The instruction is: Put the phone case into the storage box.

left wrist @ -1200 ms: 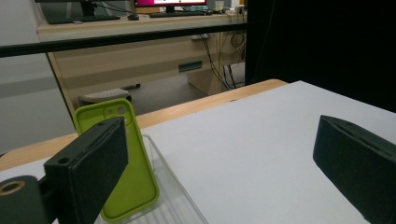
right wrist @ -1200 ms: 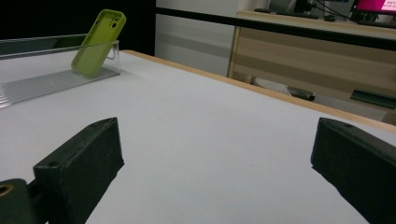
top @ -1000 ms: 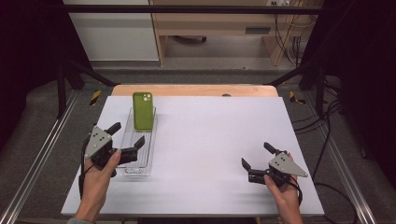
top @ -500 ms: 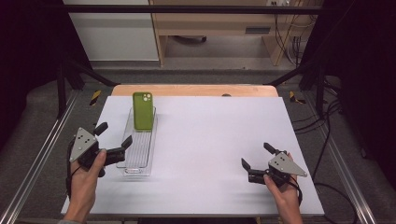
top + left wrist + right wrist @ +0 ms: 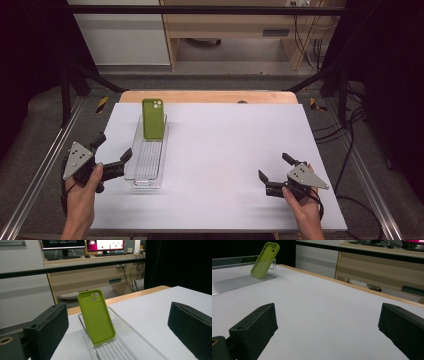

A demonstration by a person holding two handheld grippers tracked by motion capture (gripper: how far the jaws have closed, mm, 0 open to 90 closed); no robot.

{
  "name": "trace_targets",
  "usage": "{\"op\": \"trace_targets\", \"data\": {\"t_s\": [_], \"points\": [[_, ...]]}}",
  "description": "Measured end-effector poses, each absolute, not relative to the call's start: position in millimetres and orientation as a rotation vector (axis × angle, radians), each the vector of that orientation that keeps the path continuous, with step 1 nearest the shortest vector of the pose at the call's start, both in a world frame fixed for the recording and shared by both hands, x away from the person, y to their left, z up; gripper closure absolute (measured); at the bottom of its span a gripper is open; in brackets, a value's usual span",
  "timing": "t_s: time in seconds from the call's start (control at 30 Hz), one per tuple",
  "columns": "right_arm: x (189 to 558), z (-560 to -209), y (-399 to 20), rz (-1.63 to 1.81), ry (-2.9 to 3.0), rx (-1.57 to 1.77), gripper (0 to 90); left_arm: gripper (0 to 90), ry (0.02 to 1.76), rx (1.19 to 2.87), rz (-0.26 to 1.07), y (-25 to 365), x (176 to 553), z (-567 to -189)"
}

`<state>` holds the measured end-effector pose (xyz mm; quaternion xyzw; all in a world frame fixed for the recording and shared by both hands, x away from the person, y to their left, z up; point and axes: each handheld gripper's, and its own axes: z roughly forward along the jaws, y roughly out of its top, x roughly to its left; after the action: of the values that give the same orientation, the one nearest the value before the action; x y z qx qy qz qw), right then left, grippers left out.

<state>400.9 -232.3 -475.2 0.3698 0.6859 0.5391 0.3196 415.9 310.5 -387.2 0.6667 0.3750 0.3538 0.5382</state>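
Surface: white desk [image 5: 220, 165] with a wooden strip along its far edge, black frame rails on both sides, grey floor around; monitors and a wooden bench in the background.

Tray [image 5: 147, 152]: clear plastic, long and narrow, ribbed floor; lies near the desk's left edge, running from near to far.

Case [image 5: 153, 118]: green phone case, camera cut-out uppermost; stands tilted at the tray's far end, leaning on the end wall, foot on the ribbed floor.

Left gripper [image 5: 111, 155]: held at the desk's left edge, just beside the tray's near end; jaws spread wide, nothing between them. The case lies beyond it, well apart, framed between its jaws in the left gripper view [image 5: 96, 316].

Right gripper [image 5: 273, 170]: near the desk's near right corner, jaws likewise spread and bare; well apart from tray and case.
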Motion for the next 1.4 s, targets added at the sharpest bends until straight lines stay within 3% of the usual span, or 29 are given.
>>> {"op": "trace_targets", "data": {"t_s": [1.4], "points": [[398.7,-474.4,-242.1,1.410,1.767,0.978,2.2,1.6,0.850,1.589,0.846,320.4,399.5,-432.3]]}}
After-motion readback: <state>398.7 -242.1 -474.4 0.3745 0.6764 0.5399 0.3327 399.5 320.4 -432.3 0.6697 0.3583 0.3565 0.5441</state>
